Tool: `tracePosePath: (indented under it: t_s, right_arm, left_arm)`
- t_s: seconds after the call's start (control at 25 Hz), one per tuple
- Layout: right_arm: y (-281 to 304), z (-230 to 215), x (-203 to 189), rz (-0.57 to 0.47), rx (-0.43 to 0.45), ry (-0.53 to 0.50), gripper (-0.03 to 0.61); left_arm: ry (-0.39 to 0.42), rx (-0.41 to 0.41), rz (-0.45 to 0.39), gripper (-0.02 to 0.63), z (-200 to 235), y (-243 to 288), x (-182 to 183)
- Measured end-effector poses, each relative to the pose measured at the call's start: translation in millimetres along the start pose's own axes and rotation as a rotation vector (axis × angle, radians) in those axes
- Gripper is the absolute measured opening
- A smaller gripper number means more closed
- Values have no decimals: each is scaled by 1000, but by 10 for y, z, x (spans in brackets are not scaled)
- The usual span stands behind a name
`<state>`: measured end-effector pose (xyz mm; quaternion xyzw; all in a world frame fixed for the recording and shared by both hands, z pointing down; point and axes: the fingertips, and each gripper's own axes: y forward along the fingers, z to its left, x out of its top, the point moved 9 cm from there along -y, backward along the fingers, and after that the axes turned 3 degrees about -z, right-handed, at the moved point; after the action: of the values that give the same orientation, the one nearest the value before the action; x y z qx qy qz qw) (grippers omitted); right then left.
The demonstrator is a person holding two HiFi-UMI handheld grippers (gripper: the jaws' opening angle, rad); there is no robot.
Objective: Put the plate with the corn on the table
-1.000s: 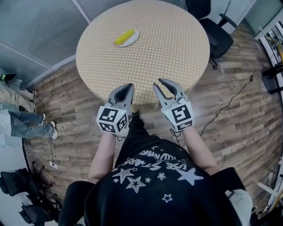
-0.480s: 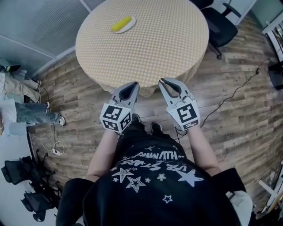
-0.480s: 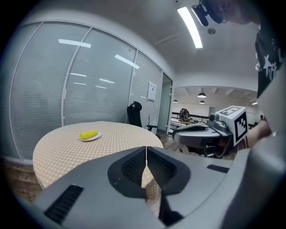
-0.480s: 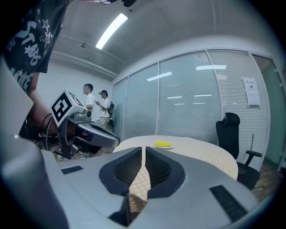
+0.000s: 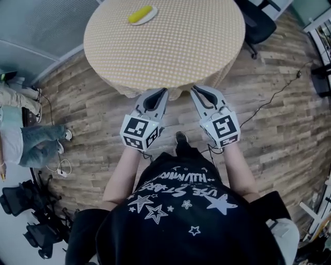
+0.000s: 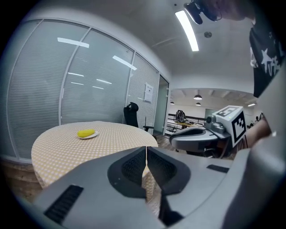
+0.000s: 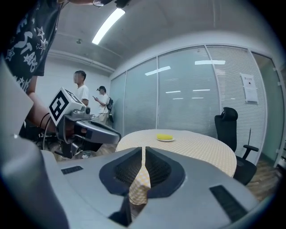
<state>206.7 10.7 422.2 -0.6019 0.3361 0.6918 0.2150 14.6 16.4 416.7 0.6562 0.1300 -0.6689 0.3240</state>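
Observation:
A white plate with a yellow corn cob (image 5: 142, 14) rests on the far side of the round table (image 5: 170, 57), which wears a yellow checked cloth. The same plate (image 6: 87, 133) shows small in the left gripper view, and the plate (image 7: 165, 137) shows again in the right gripper view. My left gripper (image 5: 159, 92) and right gripper (image 5: 197, 89) hover side by side just off the table's near edge, far from the plate. Both are shut with nothing held; only the cloth behind shows through the gaps below their tips.
A black office chair (image 5: 258, 26) stands at the table's far right. People stand at the left (image 5: 26, 140), with black bags (image 5: 26, 207) beyond them. A cable (image 5: 269, 101) runs over the wooden floor. Glass walls (image 6: 67, 89) lie behind the table.
The right gripper's jaws have closed. Both grippers and the head view have drawn back from the table, so the plate now sits higher in the frame.

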Motion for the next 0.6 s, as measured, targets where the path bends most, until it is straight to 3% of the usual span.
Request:
tracePosePath:
  t_s: [0.4,0.6]
  right_arm:
    - [63,1112,227,41,45,-79,41]
    - [-50,1427,310,35,38,-97,41]
  left_arm:
    - [-68,88,-45,12,139,-1206,-247]
    - [-78,111,-58,12,117,-1579,-313]
